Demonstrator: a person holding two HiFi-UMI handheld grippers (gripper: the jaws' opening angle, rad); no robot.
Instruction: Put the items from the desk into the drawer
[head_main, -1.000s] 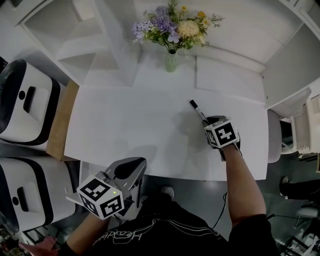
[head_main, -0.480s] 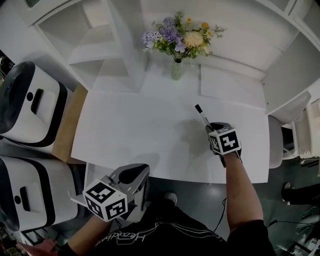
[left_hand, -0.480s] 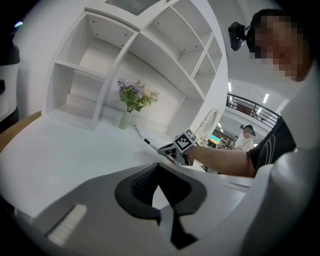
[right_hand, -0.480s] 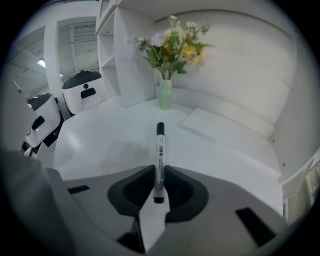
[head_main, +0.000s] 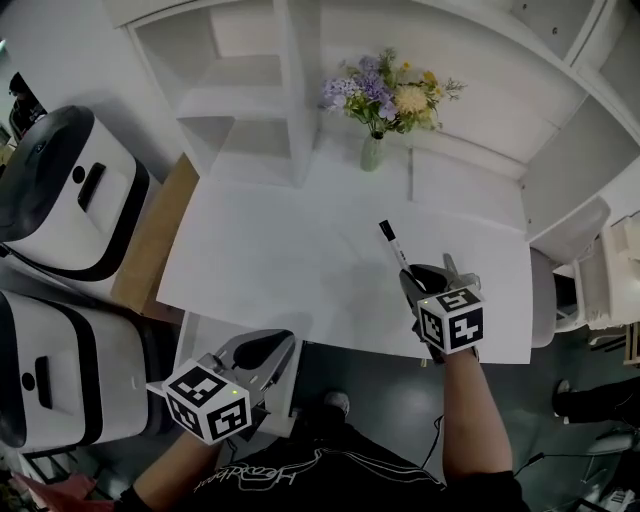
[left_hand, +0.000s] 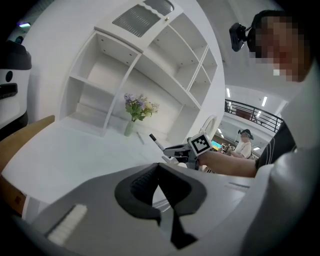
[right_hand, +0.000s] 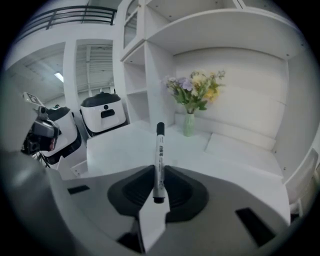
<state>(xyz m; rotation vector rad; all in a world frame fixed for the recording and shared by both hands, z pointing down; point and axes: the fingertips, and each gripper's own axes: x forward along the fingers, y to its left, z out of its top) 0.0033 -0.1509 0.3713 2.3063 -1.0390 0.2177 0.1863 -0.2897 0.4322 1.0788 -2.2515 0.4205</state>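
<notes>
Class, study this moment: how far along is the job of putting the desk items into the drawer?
Done: nothing can be confirmed as stowed, since the drawer is not clearly visible. In hand: the right gripper is clamped on the marker, held clear of the desk; the left gripper sits shut near the desk's front edge. Left: the marker must go into the drawer. Only the flower vase stands on the desk.

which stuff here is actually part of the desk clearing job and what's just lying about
Job: black-capped white marker pen, clamped in the right tool; white desk; left tool, shut and empty.
Lying about: green glass vase of flowers; two white-and-black machines; white shelving.
</notes>
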